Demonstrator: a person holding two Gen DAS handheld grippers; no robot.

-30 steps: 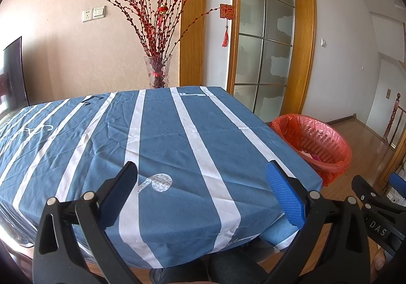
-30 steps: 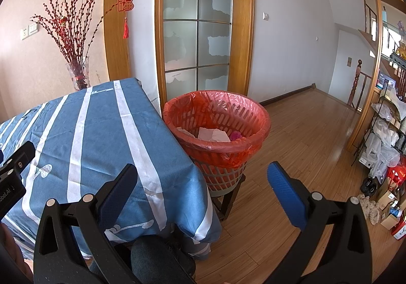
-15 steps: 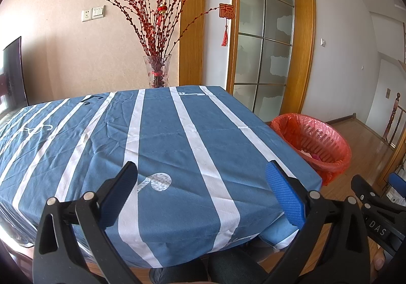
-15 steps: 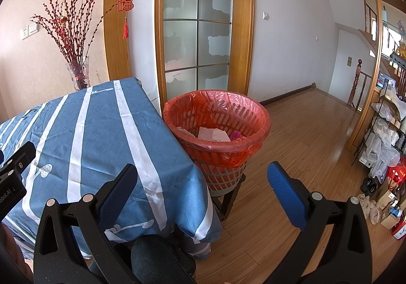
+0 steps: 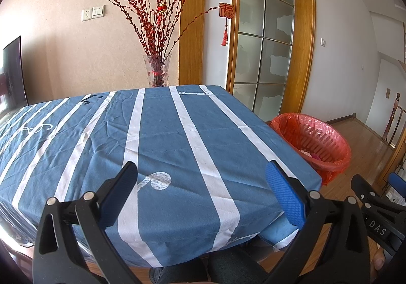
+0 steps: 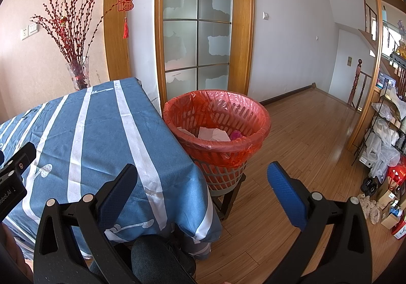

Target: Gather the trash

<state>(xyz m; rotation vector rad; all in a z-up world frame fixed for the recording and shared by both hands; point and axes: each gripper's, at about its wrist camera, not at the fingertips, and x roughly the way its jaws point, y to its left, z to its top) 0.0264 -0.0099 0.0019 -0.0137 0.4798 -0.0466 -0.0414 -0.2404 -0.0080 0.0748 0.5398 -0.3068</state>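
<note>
A trash basket [image 6: 220,154] lined with a red bag stands on a low stool right of the table; it also shows in the left wrist view [image 5: 327,149]. White crumpled paper [image 6: 213,134] and a pink scrap [image 6: 236,135] lie inside it. My left gripper [image 5: 201,177] is open and empty above the near part of the blue striped tablecloth [image 5: 162,142]. My right gripper [image 6: 203,177] is open and empty, in front of the basket near the table's corner [image 6: 192,170]. No trash shows on the cloth.
A glass vase of red branches [image 5: 157,73] stands behind the table's far edge. A frosted glass door [image 6: 198,38] is behind the basket. Wooden floor [image 6: 299,137] spreads to the right, with a cluttered shelf rack [image 6: 383,137] at the far right.
</note>
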